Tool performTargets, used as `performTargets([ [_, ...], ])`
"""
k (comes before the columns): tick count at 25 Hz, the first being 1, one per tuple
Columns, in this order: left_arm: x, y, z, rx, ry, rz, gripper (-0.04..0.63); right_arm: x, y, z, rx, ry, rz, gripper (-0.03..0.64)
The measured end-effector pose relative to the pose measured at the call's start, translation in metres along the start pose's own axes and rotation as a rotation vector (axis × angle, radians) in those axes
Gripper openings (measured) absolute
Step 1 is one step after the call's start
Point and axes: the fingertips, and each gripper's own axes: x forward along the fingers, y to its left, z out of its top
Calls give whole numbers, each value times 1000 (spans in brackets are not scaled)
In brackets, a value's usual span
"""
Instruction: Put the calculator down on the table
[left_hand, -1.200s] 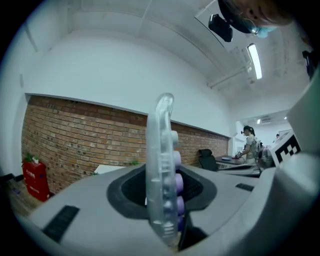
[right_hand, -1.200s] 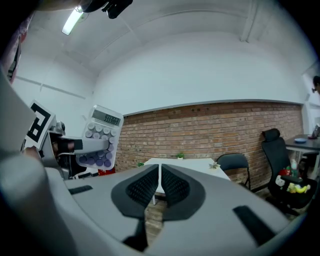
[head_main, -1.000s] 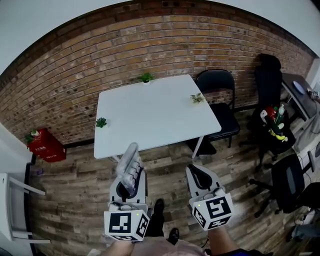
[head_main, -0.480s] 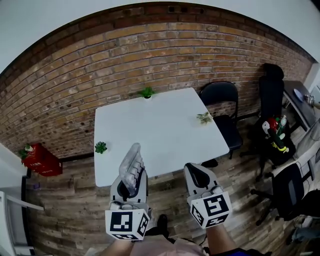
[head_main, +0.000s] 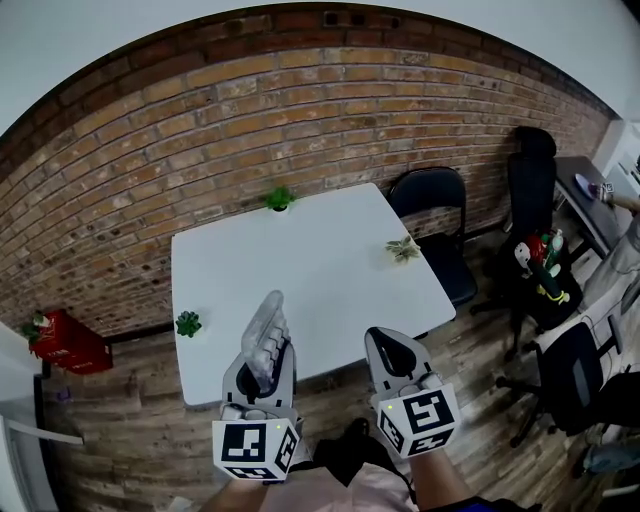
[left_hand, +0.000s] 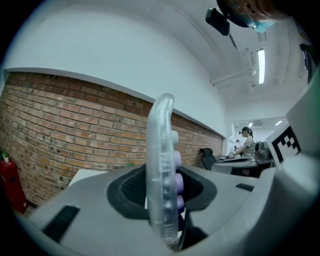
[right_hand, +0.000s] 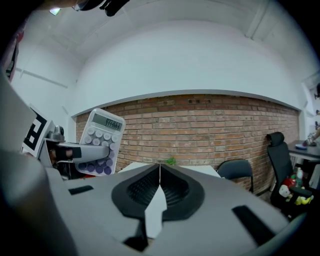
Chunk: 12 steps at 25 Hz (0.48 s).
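A clear calculator (head_main: 266, 329) with white and purple keys stands on edge between the jaws of my left gripper (head_main: 263, 360), which is shut on it. Both hang over the near edge of the white table (head_main: 310, 270). In the left gripper view the calculator (left_hand: 162, 170) shows edge-on, keys facing right. The right gripper view shows its key face and display (right_hand: 100, 142) at the left. My right gripper (head_main: 392, 350) is beside it, also at the table's near edge, shut with nothing in it; its pads (right_hand: 159, 172) meet.
Three small green plants stand on the table: at the back edge (head_main: 279, 199), at the right (head_main: 403, 249), at the left edge (head_main: 187, 323). A black chair (head_main: 435, 200) is behind the table's right corner, office chairs (head_main: 565, 365) further right, a red thing (head_main: 62, 342) by the brick wall.
Both grippers have come forward to the table: they were over the wooden floor short of it and now reach its near edge. The calculator stays held the same way.
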Motion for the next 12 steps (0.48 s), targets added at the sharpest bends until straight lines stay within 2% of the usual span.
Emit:
performTargets([
  [5, 29, -4, -8, -6, 32, -11, 138, 13, -23, -4, 16, 15, -13, 5],
  [12, 90, -12, -14, 22, 69, -11, 138, 56, -72, -10, 61, 23, -5, 4],
])
